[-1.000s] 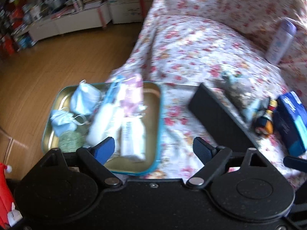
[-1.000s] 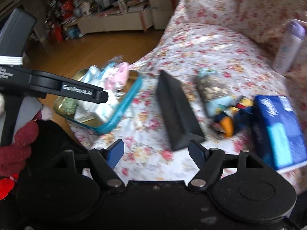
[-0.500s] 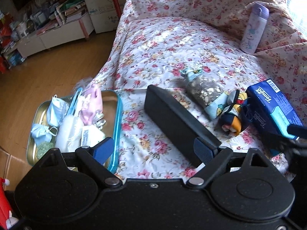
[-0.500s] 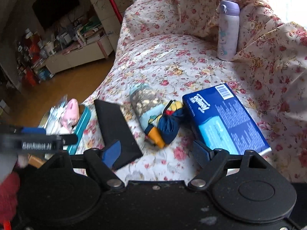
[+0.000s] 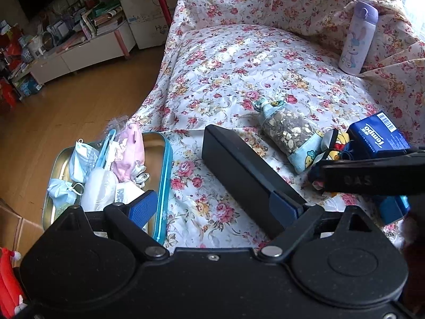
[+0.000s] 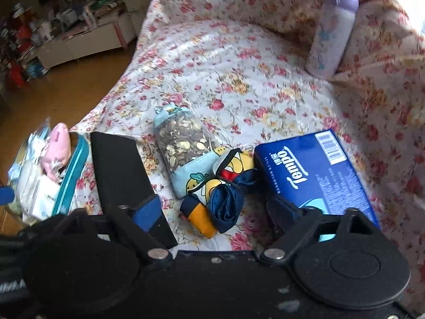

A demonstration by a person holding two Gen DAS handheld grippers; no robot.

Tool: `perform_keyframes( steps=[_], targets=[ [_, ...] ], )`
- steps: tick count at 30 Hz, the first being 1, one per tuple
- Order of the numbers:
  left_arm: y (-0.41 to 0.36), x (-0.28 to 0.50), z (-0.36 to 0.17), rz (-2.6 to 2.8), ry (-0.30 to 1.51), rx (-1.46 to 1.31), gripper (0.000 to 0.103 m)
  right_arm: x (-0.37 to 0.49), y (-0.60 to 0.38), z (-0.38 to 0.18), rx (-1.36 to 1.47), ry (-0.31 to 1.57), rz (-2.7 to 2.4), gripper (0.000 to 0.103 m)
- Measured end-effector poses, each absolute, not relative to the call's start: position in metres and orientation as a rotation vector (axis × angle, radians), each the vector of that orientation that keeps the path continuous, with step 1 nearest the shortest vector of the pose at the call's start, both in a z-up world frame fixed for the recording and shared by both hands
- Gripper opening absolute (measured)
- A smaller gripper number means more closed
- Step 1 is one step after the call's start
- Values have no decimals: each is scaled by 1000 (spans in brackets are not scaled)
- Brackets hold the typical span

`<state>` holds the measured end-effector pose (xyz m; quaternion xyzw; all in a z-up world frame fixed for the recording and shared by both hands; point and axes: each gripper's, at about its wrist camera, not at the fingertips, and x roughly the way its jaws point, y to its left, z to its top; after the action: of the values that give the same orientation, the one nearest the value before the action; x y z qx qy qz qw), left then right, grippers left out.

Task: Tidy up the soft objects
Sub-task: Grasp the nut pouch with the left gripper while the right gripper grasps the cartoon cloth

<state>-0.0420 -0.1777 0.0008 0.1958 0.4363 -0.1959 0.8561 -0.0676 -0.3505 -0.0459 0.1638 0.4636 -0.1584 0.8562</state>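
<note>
Both claws hang open and empty over a sofa draped in a flowered cover. The left claw straddles the gap between a metal tray and a black case; the right claw points at a bundled cloth in navy, yellow and orange, and its jaws stand wide on either side of that bundle without touching it.

The bundle lies on the seat between a clear pouch of dried mix and a blue tissue pack, touching both. By its look it is light, limp and probably slick, so it should slump and trail loose ends when lifted. The thick knotted middle seems the best place to pinch, deep enough that the folds do not slide out. The pouch looks soft too, but its filling would shift; a grip across its middle seems safest. The tissue pack should squash a little yet keep its shape.

The left view shows the inside of the tray, already heaped with face masks and small wrapped packets, with bare metal along its right side; the right view catches only its edge. The right view shows the whole cloth bundle and tissue pack, which the right claw's arm partly hides in the left view. A lilac bottle stands against the sofa back in both.
</note>
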Motion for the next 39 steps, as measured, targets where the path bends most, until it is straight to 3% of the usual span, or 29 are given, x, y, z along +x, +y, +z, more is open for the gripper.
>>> perform_keyframes(
  steps=[3, 8, 13, 16, 22, 23, 26, 39],
  targets=[
    [-176, -38, 1, -389, 905, 394, 92, -63, -356, -52, 391, 964, -397, 102],
    [-178, -28, 0, -370, 925, 369, 92, -49, -356, -53, 386, 956, -431, 99],
    [-174, -16, -1, -359, 948, 331, 92, -50, -353, -61, 432, 960, -330, 75],
    [-171, -10, -1, -361, 961, 300, 91, -52, -358, -70, 471, 983, -336, 75],
    [-181, -1, 1, -371, 952, 292, 91, -41, -363, -83, 449, 1011, -399, 66],
    [-184, 0, 1, -374, 947, 297, 91, -38, -360, -83, 422, 1013, -398, 56],
    [-192, 5, 2, -384, 937, 314, 91, -35, -357, -84, 370, 1014, -387, 47],
    [-229, 20, -7, -362, 944, 376, 91, -62, -372, -33, 390, 703, -367, 45]
  ],
)
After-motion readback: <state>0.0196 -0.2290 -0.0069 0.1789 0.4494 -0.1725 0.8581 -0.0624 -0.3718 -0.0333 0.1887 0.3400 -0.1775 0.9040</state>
